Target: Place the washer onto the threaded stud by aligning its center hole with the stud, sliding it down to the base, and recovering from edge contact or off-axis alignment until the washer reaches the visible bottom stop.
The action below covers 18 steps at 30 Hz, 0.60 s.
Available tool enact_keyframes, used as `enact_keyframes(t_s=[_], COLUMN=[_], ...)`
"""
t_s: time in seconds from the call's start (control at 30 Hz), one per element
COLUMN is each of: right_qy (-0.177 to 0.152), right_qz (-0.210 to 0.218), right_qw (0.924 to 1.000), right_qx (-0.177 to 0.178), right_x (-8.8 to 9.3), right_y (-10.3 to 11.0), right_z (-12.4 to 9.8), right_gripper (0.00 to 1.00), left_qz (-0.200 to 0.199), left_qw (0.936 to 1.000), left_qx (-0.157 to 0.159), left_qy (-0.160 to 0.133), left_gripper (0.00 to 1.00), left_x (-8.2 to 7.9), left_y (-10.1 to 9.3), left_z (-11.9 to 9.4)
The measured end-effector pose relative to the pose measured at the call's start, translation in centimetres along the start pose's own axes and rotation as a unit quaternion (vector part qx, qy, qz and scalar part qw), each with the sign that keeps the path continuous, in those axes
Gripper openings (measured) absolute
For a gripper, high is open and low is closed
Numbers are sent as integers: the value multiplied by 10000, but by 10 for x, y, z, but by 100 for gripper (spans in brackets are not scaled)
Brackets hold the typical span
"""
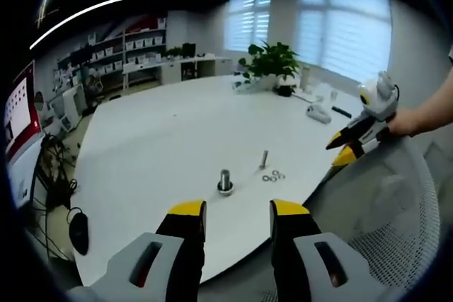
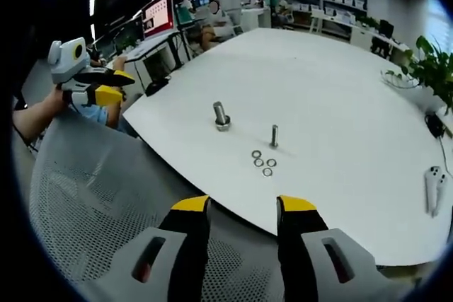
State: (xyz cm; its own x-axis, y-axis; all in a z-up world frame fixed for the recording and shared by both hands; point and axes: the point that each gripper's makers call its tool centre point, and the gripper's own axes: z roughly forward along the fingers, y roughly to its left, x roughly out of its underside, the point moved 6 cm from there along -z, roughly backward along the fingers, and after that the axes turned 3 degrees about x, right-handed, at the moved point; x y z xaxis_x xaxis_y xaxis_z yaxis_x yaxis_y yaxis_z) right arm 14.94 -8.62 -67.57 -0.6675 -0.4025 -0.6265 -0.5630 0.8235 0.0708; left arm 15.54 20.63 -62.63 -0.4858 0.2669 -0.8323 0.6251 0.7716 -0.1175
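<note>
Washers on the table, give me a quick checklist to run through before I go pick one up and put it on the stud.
1. Washers lying loose on the white table, none covered: ok.
2. Thin stud standing upright beside the washers: ok.
3. Stud bare, no washer on it yet: ok.
4. Thick bolt stands apart from the stud, out of the way: ok.
5. Right gripper open and holding nothing, fingers short of the table edge: ok.
6. Left gripper open and holding nothing: ok.
</note>
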Motion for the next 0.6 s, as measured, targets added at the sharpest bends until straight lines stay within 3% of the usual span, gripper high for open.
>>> enact_keyframes(t_s=[0.6], right_qy=[214], right_qz=[-233], right_qw=[9994], right_qx=[-168], right_x=[3], right_y=[3], right_z=[3], right_gripper=[38], left_qz=[47], left_qw=[9999], left_qx=[-78], left_qy=[-44], left_gripper=[34], left_x=[-3], left_y=[0], left_z=[0])
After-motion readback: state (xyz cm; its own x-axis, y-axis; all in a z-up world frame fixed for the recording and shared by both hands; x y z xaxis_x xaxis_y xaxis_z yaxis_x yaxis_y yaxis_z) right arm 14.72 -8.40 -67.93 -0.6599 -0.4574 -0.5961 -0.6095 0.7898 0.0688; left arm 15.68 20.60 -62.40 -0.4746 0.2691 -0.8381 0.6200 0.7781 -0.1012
